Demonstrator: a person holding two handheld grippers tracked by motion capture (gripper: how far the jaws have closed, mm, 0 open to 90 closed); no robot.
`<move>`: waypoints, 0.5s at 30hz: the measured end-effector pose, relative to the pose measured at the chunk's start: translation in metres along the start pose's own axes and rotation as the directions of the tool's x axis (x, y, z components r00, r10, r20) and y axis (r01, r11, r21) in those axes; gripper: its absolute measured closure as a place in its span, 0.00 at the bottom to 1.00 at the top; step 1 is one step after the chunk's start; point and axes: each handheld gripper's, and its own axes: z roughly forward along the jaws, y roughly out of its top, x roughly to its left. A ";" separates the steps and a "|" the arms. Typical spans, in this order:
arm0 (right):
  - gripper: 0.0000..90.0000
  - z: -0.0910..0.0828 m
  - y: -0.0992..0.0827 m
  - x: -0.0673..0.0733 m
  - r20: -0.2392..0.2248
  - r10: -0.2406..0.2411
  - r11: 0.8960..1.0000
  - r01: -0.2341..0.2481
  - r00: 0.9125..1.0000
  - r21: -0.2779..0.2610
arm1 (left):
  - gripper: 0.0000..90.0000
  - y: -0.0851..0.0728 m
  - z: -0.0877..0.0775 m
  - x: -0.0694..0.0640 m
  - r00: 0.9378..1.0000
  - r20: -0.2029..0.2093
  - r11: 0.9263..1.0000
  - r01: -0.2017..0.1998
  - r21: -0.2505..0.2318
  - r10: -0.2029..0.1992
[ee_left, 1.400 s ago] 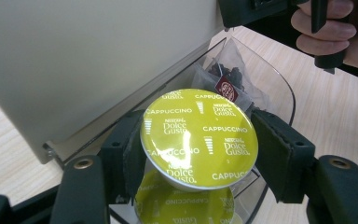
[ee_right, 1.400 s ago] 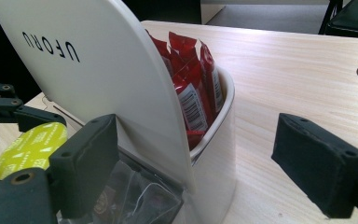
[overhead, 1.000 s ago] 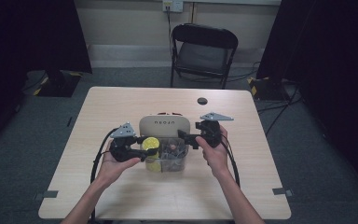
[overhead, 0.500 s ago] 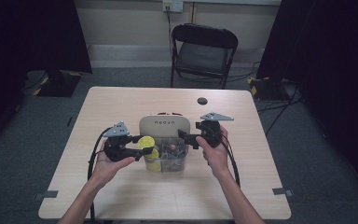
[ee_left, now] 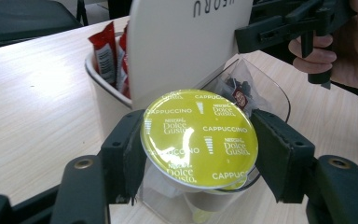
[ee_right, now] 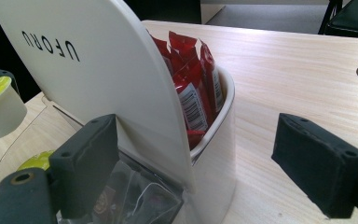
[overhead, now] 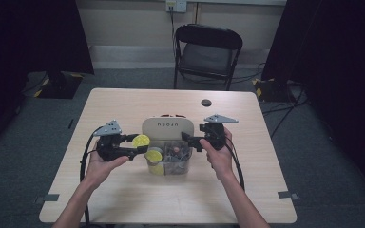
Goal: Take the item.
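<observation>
Capsule [ee_left: 199,139] in left gripper [overhead: 140,146], now farther from organizer [overhead: 168,130]

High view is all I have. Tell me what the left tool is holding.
Observer: The left tool is shut on a capsule; its yellow-green lid reads Cappuccino.
Operator: Give me what's behind the white panel.
Observer: Red sachets stand upright in the tub behind the panel.
Operator: Report the right tool's grip.
Observer: The right tool is open: one jaw is by the panel's front, the other stands clear of the tub.
</observation>
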 end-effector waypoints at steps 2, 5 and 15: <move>0.15 0.000 0.000 0.000 0.001 -0.001 1.000 0.001 1.000 0.000 | 0.43 0.000 -0.002 0.002 1.000 -0.007 1.000 0.006 0.002 -0.006; 0.15 0.000 0.000 0.000 0.002 -0.001 1.000 0.001 1.000 0.000 | 0.43 -0.001 -0.006 0.005 1.000 -0.013 1.000 0.009 -0.002 -0.009; 0.15 0.000 0.000 0.000 0.002 -0.002 1.000 0.002 1.000 0.000 | 0.43 -0.005 -0.015 0.017 0.999 -0.041 1.000 0.028 -0.012 -0.028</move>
